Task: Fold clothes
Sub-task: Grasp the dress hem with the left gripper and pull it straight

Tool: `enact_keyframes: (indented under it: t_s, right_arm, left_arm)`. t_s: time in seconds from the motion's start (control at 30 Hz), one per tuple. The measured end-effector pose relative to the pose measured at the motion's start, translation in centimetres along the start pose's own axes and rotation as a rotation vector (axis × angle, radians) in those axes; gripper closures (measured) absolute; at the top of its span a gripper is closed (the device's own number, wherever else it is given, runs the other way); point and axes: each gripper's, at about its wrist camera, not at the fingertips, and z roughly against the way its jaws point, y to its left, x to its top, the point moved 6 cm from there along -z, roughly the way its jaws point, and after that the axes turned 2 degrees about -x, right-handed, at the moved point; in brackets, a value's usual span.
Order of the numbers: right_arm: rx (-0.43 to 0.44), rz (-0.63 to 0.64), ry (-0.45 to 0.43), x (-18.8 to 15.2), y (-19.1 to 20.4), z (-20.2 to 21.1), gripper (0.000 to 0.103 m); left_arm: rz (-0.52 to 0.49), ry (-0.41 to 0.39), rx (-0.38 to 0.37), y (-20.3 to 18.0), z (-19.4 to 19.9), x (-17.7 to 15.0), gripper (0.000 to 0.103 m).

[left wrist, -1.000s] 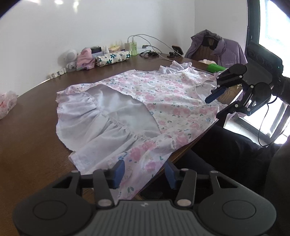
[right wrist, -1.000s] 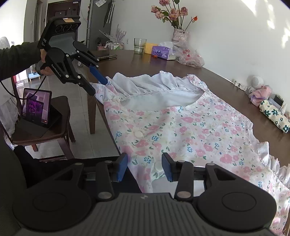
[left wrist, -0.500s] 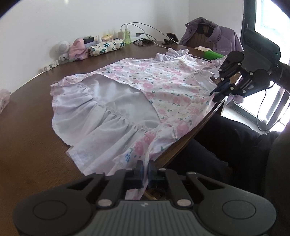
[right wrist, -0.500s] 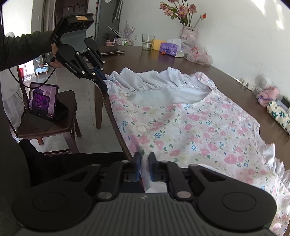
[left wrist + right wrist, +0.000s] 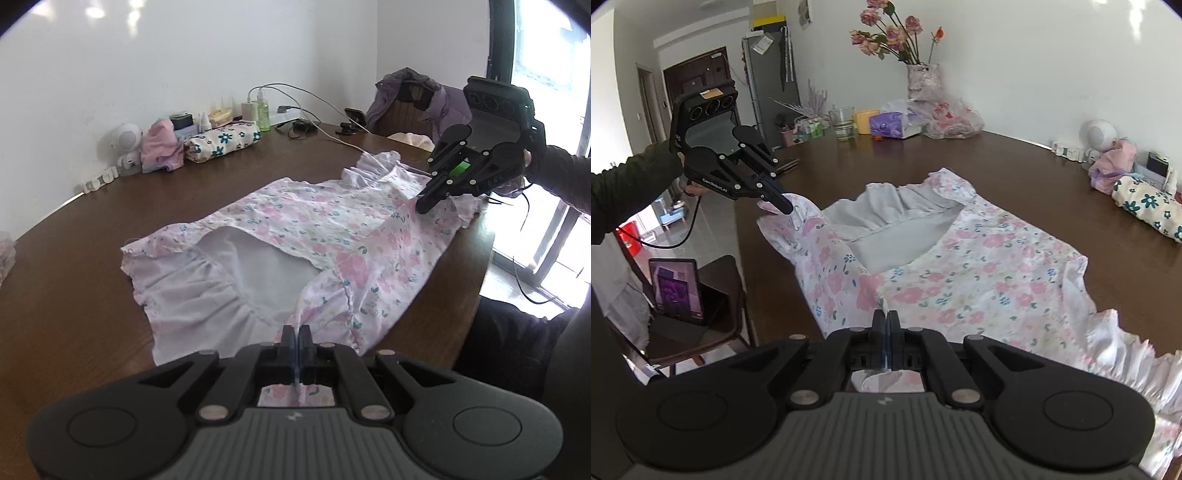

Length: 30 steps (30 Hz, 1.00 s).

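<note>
A pink floral dress [image 5: 317,229] with a white ruffled lining lies on the brown table [image 5: 74,295]. It also shows in the right wrist view [image 5: 979,266]. My left gripper [image 5: 296,334] is shut on the dress's near edge by the hem end and holds it lifted. It also shows in the right wrist view [image 5: 779,203], pinching that corner. My right gripper [image 5: 885,325] is shut on the same near edge toward the neck end. It also shows in the left wrist view [image 5: 424,205]. The near edge is raised off the table and drawn over the dress.
A rolled floral cloth [image 5: 221,142], pink clothes [image 5: 160,147], a white toy, bottles and cables sit along the wall. A chair with a purple jacket [image 5: 417,99] stands at the far end. A vase of flowers [image 5: 919,79], a glass and bags are at the other end. A tablet on a chair [image 5: 677,291] is beside the table.
Both grippers shut on the dress's near edge, then lifted it and carried it away from the table edge over the dress.
</note>
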Motion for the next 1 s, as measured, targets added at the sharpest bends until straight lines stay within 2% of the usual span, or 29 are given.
enact_keyframes:
  t_s: [0.13, 0.27, 0.37, 0.4, 0.43, 0.47, 0.5, 0.53, 0.57, 0.63, 0.7, 0.8, 0.9, 1.0]
  right_arm:
    - [-0.083, -0.003, 0.032, 1.4, -2.6, -2.8, 0.103]
    - [-0.142, -0.002, 0.083, 1.4, -4.7, -5.3, 0.103]
    - [-0.176, -0.007, 0.11, 1.0, -5.3, -6.7, 0.102]
    - [-0.185, -0.007, 0.114, 0.9, -5.3, -7.0, 0.099]
    - [-0.203, -0.006, 0.113, 0.9, -5.4, -7.1, 0.095]
    - [-0.231, -0.002, 0.105, 0.9, -5.4, -6.8, 0.085]
    - [-0.259, -0.001, 0.095, 1.0, -5.5, -6.3, 0.072]
    - [-0.292, -0.004, 0.081, 1.2, -5.7, -5.7, 0.07]
    - [-0.315, -0.012, 0.064, 1.4, -6.0, -4.9, 0.07]
    - [-0.303, -0.036, 0.014, 1.6, -5.7, -2.8, 0.07]
    - [-0.239, -0.053, -0.027, 1.1, -4.4, -0.8, 0.066]
    - [-0.16, -0.076, -0.041, -0.1, -2.3, 1.0, 0.062]
    - [-0.133, -0.065, -0.015, -2.3, 0.1, 0.3, 0.062]
    - [-0.143, -0.018, 0.0, -3.6, 1.8, -1.2, 0.06]
  left_arm:
    - [0.034, -0.004, -0.002, 2.8, -2.5, 1.4, 0.103]
    - [0.074, 0.012, 0.006, 4.5, -4.9, 1.3, 0.103]
    - [0.134, 0.025, 0.062, 5.7, -6.3, 0.5, 0.101]
    - [0.156, 0.039, 0.058, 5.9, -6.6, 0.2, 0.101]
    - [0.153, 0.039, 0.067, 5.8, -6.5, 0.1, 0.096]
    - [0.151, 0.038, 0.082, 5.8, -6.4, 0.0, 0.093]
    - [0.158, 0.03, 0.125, 5.9, -5.9, 0.1, 0.086]
    - [0.169, 0.02, 0.167, 6.1, -5.4, 0.2, 0.074]
    - [0.201, 0.003, 0.197, 6.3, -4.5, 0.3, 0.069]
    - [0.253, -0.027, 0.225, 6.1, -2.4, 0.3, 0.056]
    - [0.217, -0.042, 0.173, 4.3, -0.5, -0.2, 0.045]
    - [0.01, -0.05, 0.107, -0.3, 0.8, -1.6, 0.029]
    - [-0.149, 0.025, 0.165, -2.7, -0.2, -3.3, 0.029]
    - [-0.147, 0.081, 0.193, -2.3, -1.2, -4.5, 0.03]
